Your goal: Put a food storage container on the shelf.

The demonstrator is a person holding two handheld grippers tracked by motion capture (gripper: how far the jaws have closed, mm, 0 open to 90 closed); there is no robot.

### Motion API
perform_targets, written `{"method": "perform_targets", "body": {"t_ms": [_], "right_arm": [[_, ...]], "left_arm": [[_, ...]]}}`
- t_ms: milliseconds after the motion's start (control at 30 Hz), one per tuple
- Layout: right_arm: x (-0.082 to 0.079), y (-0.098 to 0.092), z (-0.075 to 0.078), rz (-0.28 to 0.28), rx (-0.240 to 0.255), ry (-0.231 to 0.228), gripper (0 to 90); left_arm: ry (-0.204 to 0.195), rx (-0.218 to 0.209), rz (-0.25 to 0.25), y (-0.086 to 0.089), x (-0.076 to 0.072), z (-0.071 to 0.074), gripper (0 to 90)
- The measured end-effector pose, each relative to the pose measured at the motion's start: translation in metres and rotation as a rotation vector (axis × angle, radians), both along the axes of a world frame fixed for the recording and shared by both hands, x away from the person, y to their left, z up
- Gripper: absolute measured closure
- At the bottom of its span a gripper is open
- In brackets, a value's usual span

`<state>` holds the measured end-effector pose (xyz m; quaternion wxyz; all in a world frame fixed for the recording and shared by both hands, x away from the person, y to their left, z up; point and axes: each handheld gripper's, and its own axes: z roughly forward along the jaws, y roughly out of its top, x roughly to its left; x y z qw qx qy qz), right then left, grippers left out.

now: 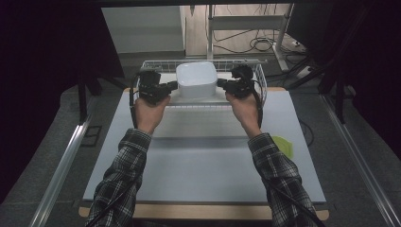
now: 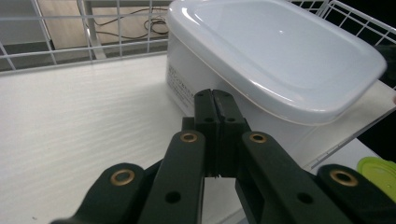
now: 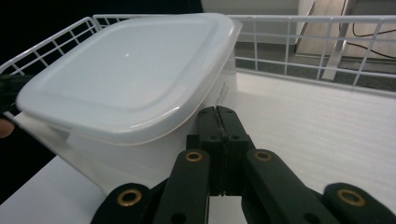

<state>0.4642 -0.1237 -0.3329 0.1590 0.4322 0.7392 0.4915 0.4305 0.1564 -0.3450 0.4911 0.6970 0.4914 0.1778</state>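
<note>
A white plastic container [image 1: 196, 79] with a fitted lid stands in a white wire basket [image 1: 259, 75] at the far side of the table. My left gripper [image 1: 174, 85] is at its left side, and my right gripper [image 1: 220, 84] is at its right side. In the left gripper view the jaws are pressed together with nothing between them, and the gripper [image 2: 213, 95] points at the container [image 2: 280, 51] wall just under the lid rim. The right gripper [image 3: 217, 112] is shut the same way, up against the container [image 3: 126, 70] wall below the rim. Whether the tips touch the wall I cannot tell.
The basket's wire walls [image 2: 93, 51] [image 3: 303, 42] rise around a white floor. A green round lid [image 1: 283, 144] [image 2: 380, 170] lies on the white tabletop [image 1: 203, 161] to the right. Table legs and cables are behind the basket.
</note>
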Motion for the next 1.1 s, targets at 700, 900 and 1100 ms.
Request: {"method": "perform_targets", "body": {"t_ms": [700,900,1100], "right_arm": [[-0.030,-0.009,0.001,0.037,-0.033,-0.077,81.0],[-0.048,-0.012,-0.007,0.088,-0.047,-0.081,70.1],[-0.064,-0.017,-0.019,0.130,-0.042,-0.079,60.7]], "left_arm": [[-0.079,0.042,-0.059,0.004,-0.034,-0.003,75.4],[-0.090,-0.001,-0.137,0.009,-0.058,-0.013,60.8],[-0.094,0.032,-0.192,0.007,-0.083,-0.028,50.1]]}}
